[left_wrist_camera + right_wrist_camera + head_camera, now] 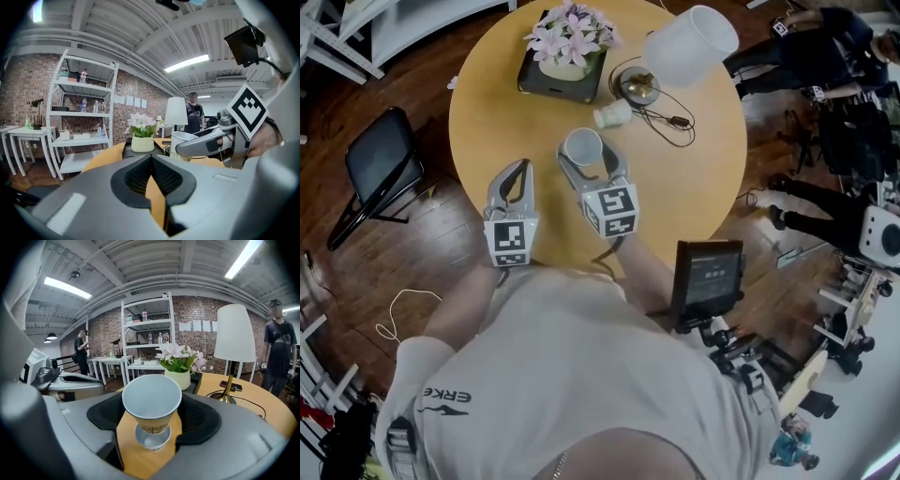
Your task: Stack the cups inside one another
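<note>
Over the near half of the round desk (487,112), the right hand-held gripper (589,157) is clamped on a white paper cup (581,145), whose mouth tilts up toward the person. Just beyond it, a second cup (612,114) lies on its side on the wood with its open mouth facing the held one, near the lamp base (637,86). To the left of the right one, the left hand-held gripper (517,171) has its jaws pressed together with nothing between them.
</note>
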`<action>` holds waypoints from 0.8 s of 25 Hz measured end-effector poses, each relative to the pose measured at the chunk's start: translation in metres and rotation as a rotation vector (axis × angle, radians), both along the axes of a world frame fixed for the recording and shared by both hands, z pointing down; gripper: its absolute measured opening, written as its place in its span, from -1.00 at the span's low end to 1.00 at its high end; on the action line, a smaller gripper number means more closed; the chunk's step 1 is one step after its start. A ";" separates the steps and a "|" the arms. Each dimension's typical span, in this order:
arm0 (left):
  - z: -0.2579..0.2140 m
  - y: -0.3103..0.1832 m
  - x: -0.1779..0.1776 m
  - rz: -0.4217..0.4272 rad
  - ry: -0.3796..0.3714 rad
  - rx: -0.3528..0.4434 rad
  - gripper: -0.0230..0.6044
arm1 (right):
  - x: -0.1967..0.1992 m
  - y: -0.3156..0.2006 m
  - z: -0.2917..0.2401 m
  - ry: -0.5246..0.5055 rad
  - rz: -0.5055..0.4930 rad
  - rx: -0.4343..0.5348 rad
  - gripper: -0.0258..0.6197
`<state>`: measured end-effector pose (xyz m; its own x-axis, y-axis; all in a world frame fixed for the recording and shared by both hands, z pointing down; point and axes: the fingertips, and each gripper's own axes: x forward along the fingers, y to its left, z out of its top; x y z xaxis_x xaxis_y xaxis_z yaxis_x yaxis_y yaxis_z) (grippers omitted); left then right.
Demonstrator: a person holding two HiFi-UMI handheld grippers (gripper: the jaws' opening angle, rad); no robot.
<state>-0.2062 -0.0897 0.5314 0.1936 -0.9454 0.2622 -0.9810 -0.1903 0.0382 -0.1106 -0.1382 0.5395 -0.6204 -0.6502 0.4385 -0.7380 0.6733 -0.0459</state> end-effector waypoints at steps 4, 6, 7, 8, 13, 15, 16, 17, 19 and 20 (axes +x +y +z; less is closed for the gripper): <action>0.006 0.000 0.000 0.001 -0.002 -0.017 -0.92 | 0.000 0.001 0.016 0.017 0.001 -0.039 0.20; 0.008 -0.002 -0.001 0.001 -0.005 -0.022 -0.92 | 0.000 0.000 0.023 0.023 0.004 -0.055 0.20; 0.009 -0.005 -0.002 -0.001 -0.007 -0.022 -0.92 | 0.000 -0.002 0.026 0.027 0.003 -0.059 0.20; 0.010 -0.006 -0.003 -0.003 -0.008 -0.022 -0.92 | -0.001 -0.003 0.029 0.030 0.000 -0.064 0.20; 0.014 -0.009 -0.003 0.003 -0.012 -0.038 -0.92 | -0.001 -0.004 0.043 0.045 -0.001 -0.091 0.21; 0.016 -0.012 -0.002 0.004 -0.014 -0.041 -0.92 | -0.001 -0.005 0.047 0.049 -0.005 -0.100 0.21; 0.016 -0.013 -0.001 0.005 -0.015 -0.042 -0.92 | -0.001 -0.005 0.049 0.052 -0.007 -0.103 0.22; 0.017 -0.014 -0.001 0.007 -0.015 -0.043 -0.92 | -0.001 -0.005 0.050 0.057 -0.011 -0.106 0.22; 0.016 -0.016 0.000 0.010 -0.017 -0.044 -0.92 | -0.004 -0.004 0.052 0.063 -0.023 -0.114 0.24; 0.016 -0.016 0.000 0.012 -0.018 -0.044 -0.92 | -0.005 -0.003 0.053 0.063 -0.028 -0.119 0.24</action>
